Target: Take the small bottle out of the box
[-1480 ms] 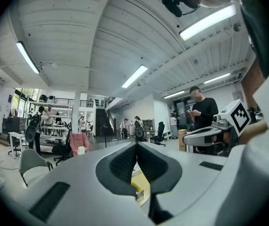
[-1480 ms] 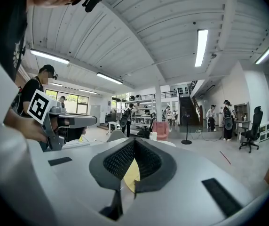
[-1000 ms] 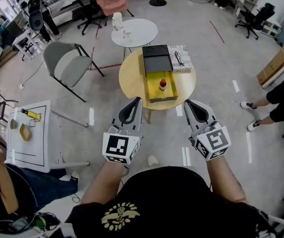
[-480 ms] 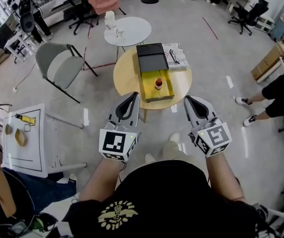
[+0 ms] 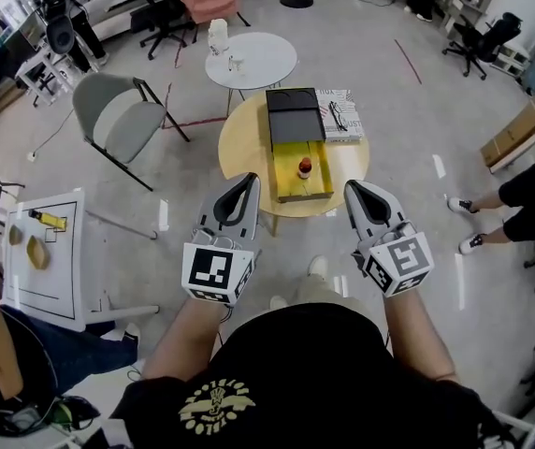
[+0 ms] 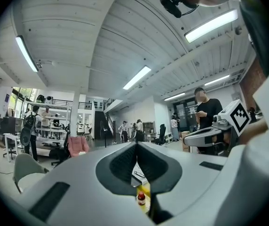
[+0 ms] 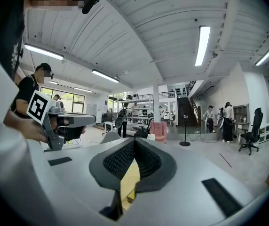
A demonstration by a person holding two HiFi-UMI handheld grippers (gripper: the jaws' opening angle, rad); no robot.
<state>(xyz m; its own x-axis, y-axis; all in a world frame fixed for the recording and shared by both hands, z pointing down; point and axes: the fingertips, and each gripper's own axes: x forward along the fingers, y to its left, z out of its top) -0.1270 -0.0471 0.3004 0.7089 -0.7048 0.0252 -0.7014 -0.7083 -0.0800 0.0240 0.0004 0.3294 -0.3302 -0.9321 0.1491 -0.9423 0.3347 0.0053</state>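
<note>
Now bottle [image 5: 305, 167] upright in box [image 5: 316, 185]; L gripper [image 5: 252, 179], R gripper [image 5: 350, 187] fingers closed, empty.

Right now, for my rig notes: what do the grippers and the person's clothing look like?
The left gripper and right gripper are pale grey shells with dark ribbed pads inside the jaws, each with a white cube bearing black square markers. The person wears a black short-sleeved T-shirt with a gold emblem.

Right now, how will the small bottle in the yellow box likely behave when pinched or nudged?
The small bottle stands upright, narrow and alone in the yellow box, so a sideways nudge would probably tip it. It looks round, so it may then roll. Being small, it is likely light.
</note>
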